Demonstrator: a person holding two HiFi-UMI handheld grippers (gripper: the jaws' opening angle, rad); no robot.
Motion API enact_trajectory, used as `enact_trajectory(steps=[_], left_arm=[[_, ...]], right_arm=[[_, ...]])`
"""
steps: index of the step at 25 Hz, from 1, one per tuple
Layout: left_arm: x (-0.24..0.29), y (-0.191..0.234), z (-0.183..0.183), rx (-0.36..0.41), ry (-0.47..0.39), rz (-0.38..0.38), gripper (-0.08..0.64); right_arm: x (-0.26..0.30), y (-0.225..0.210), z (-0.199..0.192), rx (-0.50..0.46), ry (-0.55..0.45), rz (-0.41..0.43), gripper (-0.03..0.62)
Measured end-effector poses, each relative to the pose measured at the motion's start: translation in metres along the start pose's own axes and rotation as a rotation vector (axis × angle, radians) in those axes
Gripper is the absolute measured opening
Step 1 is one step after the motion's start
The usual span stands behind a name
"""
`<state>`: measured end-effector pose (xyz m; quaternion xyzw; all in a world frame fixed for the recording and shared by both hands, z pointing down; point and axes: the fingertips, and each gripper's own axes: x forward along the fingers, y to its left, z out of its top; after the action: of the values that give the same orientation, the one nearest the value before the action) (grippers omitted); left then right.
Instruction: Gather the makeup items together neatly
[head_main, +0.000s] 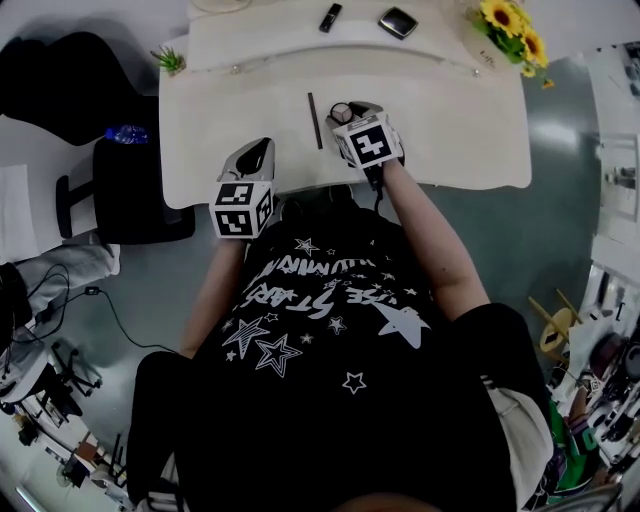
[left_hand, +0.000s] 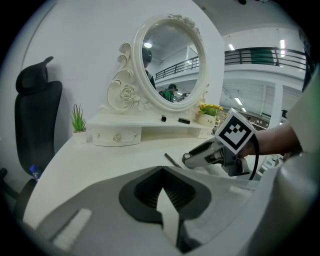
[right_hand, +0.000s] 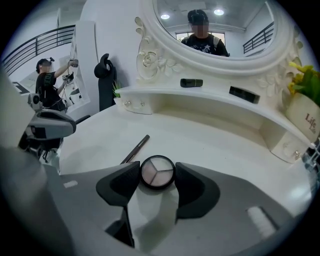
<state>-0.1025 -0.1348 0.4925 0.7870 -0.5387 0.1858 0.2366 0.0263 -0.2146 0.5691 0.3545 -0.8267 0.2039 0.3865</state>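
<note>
- Eyeshadow compact (right_hand: 157, 173), round and black-rimmed with three pale wedge-shaped shades, faces up with no lid over it, at the near middle of the white table (right_hand: 210, 140).
- Right tool (right_hand: 157, 169) is clamped on the compact, one dark pad against its rim on each side.
- Thin dark makeup pencil (right_hand: 135, 149) lies on the table just left of the compact, apart from it.
- Left tool (left_hand: 161, 170) has its tips together with nothing between them, and is held over the table's near left part.
- Raised white shelf (right_hand: 165, 92) under the oval mirror carries a short black tube (right_hand: 191, 82) and a flat dark case (right_hand: 244, 94), well apart from the compact.
- White pot (right_hand: 305, 117) at the shelf's right end holds yellow sunflowers (head_main: 515, 30).
- Small white pot (left_hand: 78, 136) at the left end holds a spiky green plant (left_hand: 77, 118).
</note>
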Motion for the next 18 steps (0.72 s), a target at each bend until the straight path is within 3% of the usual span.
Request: enact_trajectory(steps=[5,18], left_arm=[[0.005,0.002,0.004,-0.006,-0.004,0.001,0.002],[0.011,0.033,0.034,-0.016,-0.051,0.053,0.002]], right_arm=[[-0.006,0.002,0.006,0.003,0.008,0.027,0.297],[-0.036,-0.031,0.117,0.101,-0.252,-0.053,0.291]])
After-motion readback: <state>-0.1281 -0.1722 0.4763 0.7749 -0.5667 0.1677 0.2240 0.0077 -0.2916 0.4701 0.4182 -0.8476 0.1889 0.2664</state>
